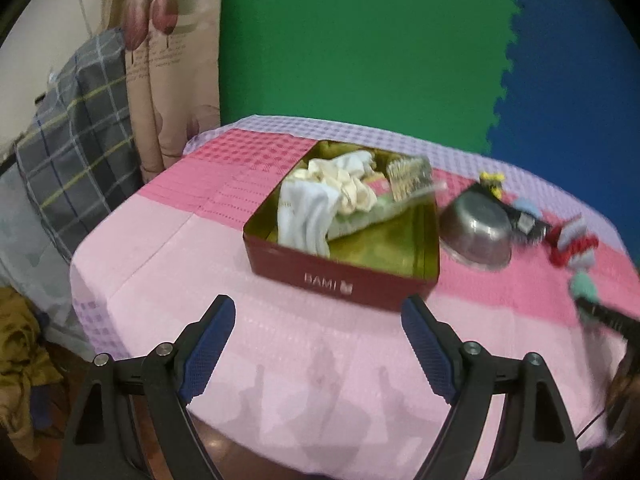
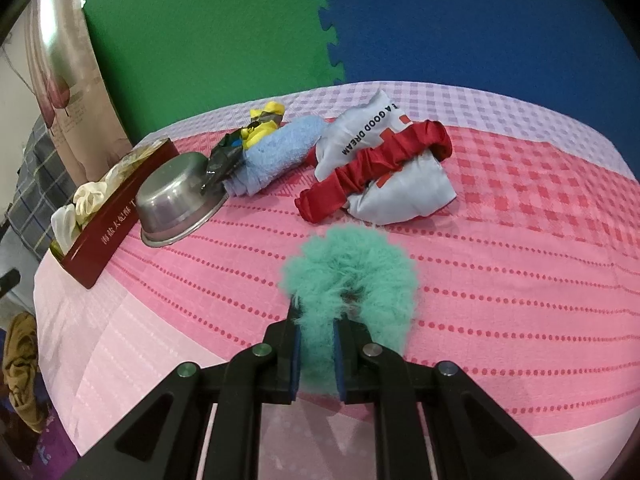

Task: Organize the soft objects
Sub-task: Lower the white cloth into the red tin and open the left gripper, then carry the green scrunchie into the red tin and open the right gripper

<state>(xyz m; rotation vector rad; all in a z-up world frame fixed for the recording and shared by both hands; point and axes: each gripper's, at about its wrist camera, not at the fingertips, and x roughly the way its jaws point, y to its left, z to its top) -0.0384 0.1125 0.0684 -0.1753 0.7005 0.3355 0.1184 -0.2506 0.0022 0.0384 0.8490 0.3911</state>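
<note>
Right claw (image 2: 316, 354) pinches teal scrunchie (image 2: 352, 276); steel bowl (image 2: 176, 200) beside tin (image 2: 116, 220).

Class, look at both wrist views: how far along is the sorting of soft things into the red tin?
Done: white and cream cloths already lie in the red tin. In hand: the right hand-held gripper is shut on the teal fluffy scrunchie; the left hand-held gripper is open and empty. Left: the red scrunchie, grey printed pouch and blue towel lie on the tablecloth.
</note>
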